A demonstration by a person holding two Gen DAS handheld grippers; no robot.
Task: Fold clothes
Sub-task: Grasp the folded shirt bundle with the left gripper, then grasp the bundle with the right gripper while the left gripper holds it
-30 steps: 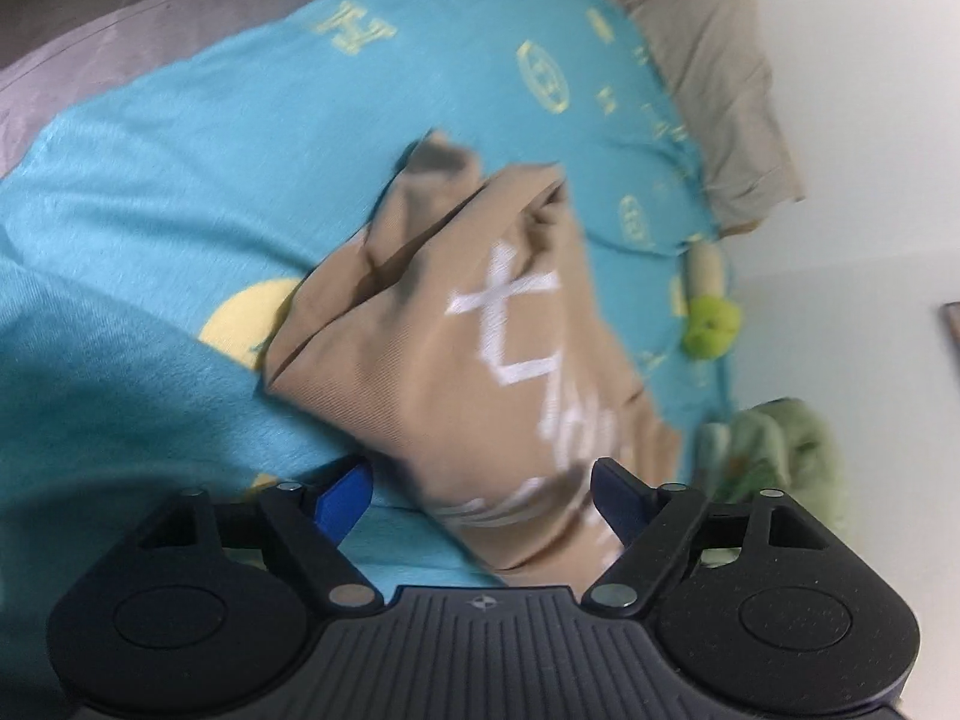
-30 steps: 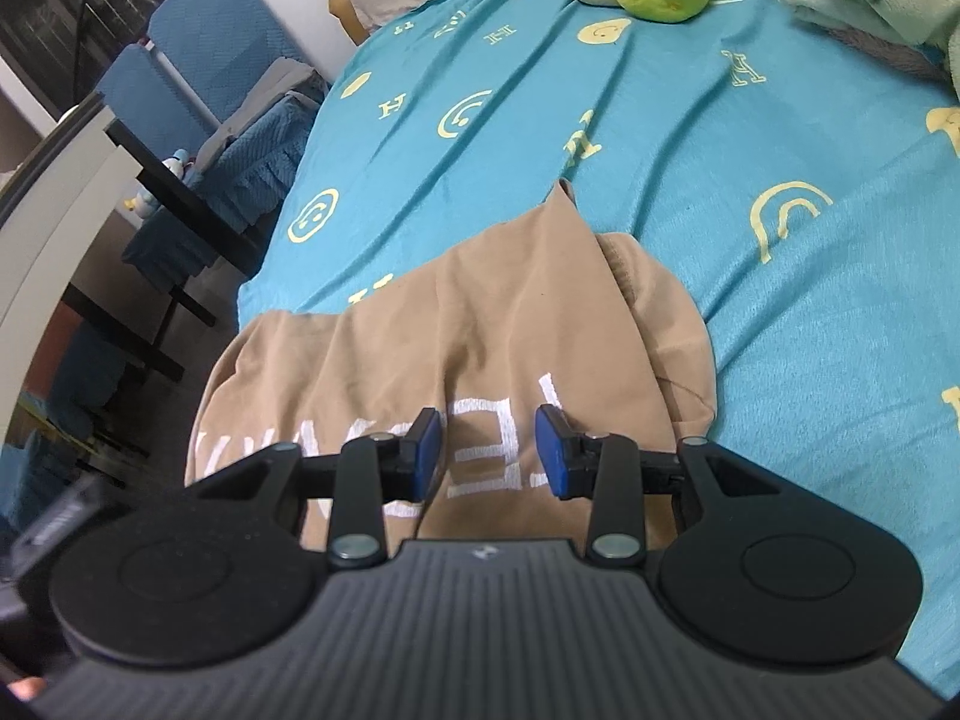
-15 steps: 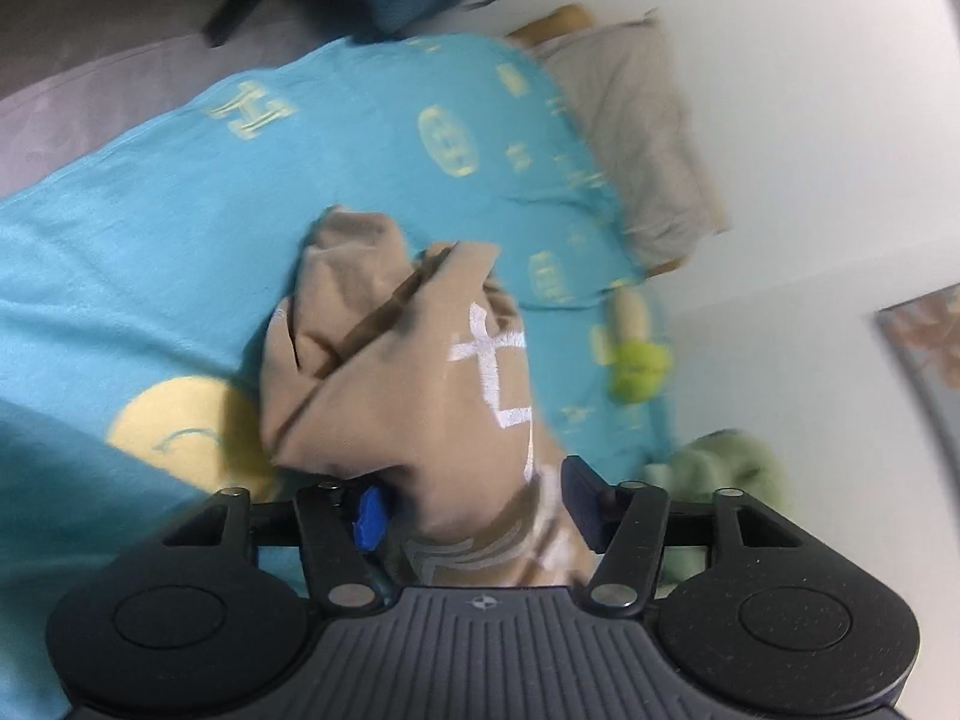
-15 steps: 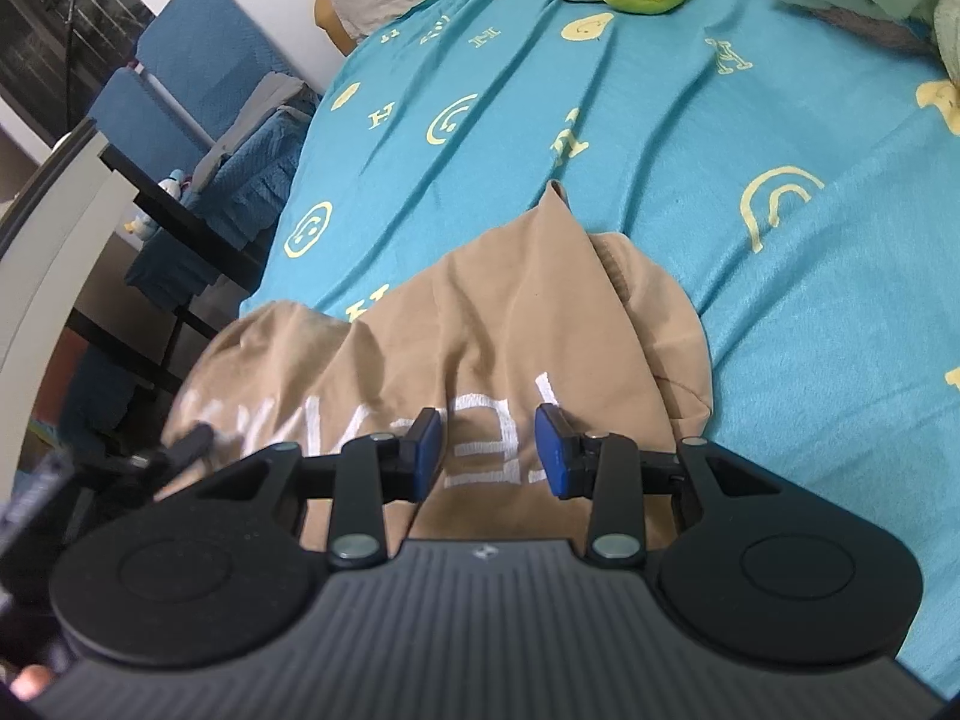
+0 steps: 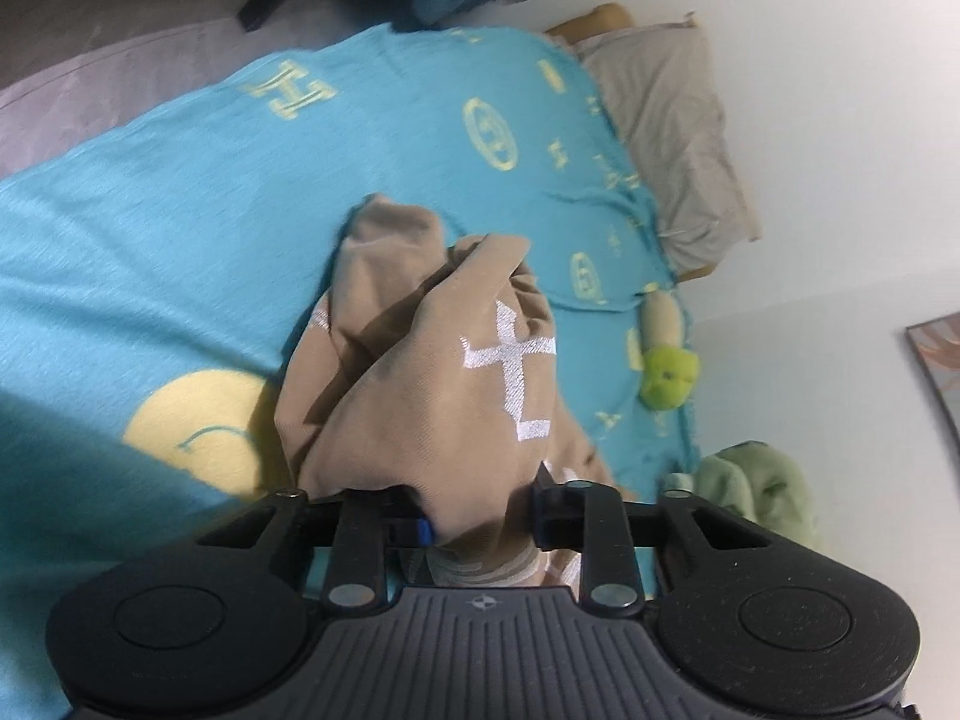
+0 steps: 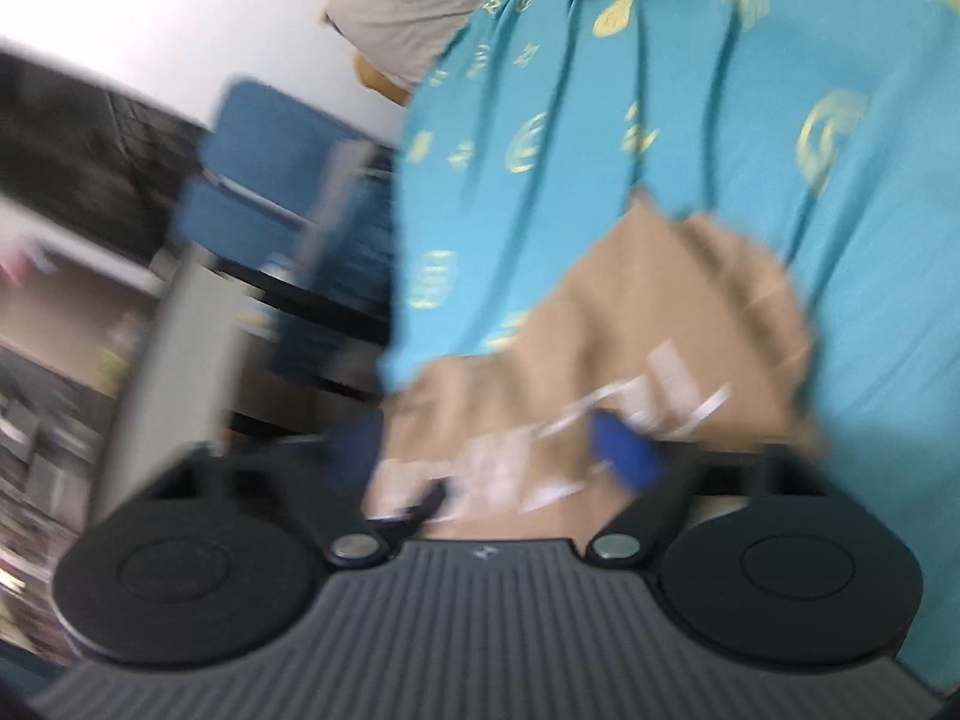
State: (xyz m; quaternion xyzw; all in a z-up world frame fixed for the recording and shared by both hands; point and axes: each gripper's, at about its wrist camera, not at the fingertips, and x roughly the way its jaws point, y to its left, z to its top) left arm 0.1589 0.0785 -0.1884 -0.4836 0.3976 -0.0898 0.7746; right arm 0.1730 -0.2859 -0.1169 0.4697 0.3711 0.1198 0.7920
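A tan garment with white lettering (image 5: 444, 372) lies bunched on a turquoise bedspread (image 5: 180, 192). My left gripper (image 5: 480, 525) is shut on a thick fold of the garment, which rises up between the jaws. In the blurred right wrist view the same tan garment (image 6: 648, 324) lies by the bed's edge. My right gripper (image 6: 498, 450) is open, its blue pads spread wide over the lettered cloth and holding nothing.
A grey pillow (image 5: 672, 138) lies at the head of the bed by the white wall. A green plush toy (image 5: 663, 375) and a pale green cloth heap (image 5: 750, 492) lie near the wall. Blue chairs (image 6: 282, 192) and dark furniture stand beside the bed.
My left gripper has closed on the tan garment and gathered it up. My right gripper has opened wide and is swinging fast, blurring its view.
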